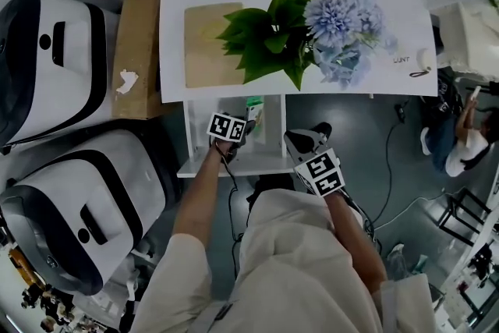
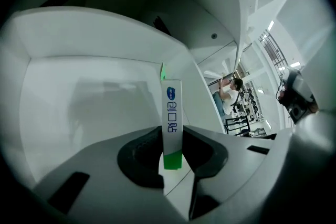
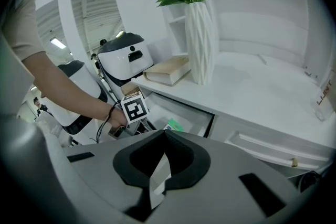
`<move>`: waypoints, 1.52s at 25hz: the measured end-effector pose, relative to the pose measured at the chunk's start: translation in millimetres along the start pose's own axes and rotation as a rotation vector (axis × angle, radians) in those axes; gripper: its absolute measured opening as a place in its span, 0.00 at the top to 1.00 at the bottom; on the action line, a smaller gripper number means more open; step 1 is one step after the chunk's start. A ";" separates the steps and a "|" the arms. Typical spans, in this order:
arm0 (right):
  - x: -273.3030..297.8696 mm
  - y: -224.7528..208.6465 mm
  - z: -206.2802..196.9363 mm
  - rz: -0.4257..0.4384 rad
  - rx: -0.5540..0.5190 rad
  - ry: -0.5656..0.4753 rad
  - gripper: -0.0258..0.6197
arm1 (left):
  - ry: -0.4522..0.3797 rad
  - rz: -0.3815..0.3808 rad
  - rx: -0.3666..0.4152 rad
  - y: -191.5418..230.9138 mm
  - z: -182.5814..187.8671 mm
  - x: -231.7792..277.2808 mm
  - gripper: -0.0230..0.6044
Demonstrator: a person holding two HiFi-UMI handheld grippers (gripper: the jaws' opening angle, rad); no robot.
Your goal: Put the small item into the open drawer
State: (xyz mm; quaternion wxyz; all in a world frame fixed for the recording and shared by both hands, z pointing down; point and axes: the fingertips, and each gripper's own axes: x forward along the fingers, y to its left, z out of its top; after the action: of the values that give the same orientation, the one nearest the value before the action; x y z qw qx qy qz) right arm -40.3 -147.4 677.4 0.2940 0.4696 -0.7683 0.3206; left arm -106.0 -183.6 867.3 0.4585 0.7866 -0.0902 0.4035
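The small item is a slim white box with green ends (image 2: 171, 113). My left gripper (image 2: 172, 160) is shut on its lower end and holds it upright inside the white open drawer (image 2: 79, 97). From the head view the left gripper (image 1: 249, 123) reaches into the drawer (image 1: 230, 165) with the box's green top (image 1: 254, 104) showing at its tips. The right gripper (image 1: 299, 139) hovers just right of the drawer, jaws together and empty. In the right gripper view its jaws (image 3: 159, 178) point at the drawer (image 3: 197, 115), where the box (image 3: 172, 126) shows green.
A white vase of green leaves and blue flowers (image 1: 312, 31) stands on the white desk (image 1: 390, 78) above the drawer, beside a tan book (image 1: 207, 43). Two white-and-black machines (image 1: 54, 58) and a cardboard box (image 1: 136, 43) stand left. A person (image 1: 460, 136) crouches at right.
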 end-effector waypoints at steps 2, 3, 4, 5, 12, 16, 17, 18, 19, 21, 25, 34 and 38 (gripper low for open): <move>0.2 2.1 -1.0 0.013 0.032 -0.005 0.92 | 0.002 0.000 -0.020 3.9 -1.6 0.6 0.80; 1.3 3.0 -1.0 0.018 0.046 -0.009 0.92 | 0.002 0.003 -0.028 6.4 -2.1 -0.2 0.80; 2.6 3.9 -1.3 0.020 0.052 -0.010 0.92 | 0.002 0.008 -0.032 9.0 -2.5 -1.1 0.80; 3.6 4.6 -2.1 0.021 0.052 -0.009 0.92 | 0.003 0.012 -0.035 11.3 -2.9 -1.4 0.80; 3.9 4.7 -0.2 0.041 0.102 -0.019 0.92 | 0.000 0.042 -0.073 17.6 -1.6 -2.3 0.79; 2.2 3.8 1.1 0.044 0.115 -0.026 0.92 | 0.023 0.087 -0.077 23.1 -2.8 -2.1 0.76; 1.9 3.9 0.8 0.047 0.120 -0.027 0.92 | 0.031 0.095 -0.078 24.2 -4.5 -2.4 0.75; 1.5 3.9 0.6 0.049 0.123 -0.029 0.92 | 0.040 0.098 -0.081 24.8 -6.2 -2.5 0.75; 1.3 3.5 0.6 0.050 0.127 -0.032 0.92 | 0.049 0.098 -0.082 25.4 -7.5 -2.6 0.75; 0.4 2.4 0.9 0.052 0.139 -0.041 0.92 | 0.061 0.101 -0.078 27.3 -8.1 -3.2 0.74; -1.9 2.2 -2.2 0.054 0.149 -0.044 0.92 | 0.062 0.125 -0.081 31.2 -9.9 -7.1 0.72; -3.0 13.9 -2.9 0.088 0.128 -0.041 0.92 | 0.061 0.186 -0.051 35.3 -7.8 -21.2 0.63; -6.1 22.1 -0.8 0.109 0.105 -0.043 0.92 | 0.041 0.209 -0.051 35.1 -3.4 -33.5 0.62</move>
State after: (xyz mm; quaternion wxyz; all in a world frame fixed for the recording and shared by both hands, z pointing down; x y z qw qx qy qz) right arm -58.0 -135.7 668.4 0.2345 0.4488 -0.7810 0.3656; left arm -147.9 -208.3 867.0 0.4354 0.7526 -0.1726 0.4629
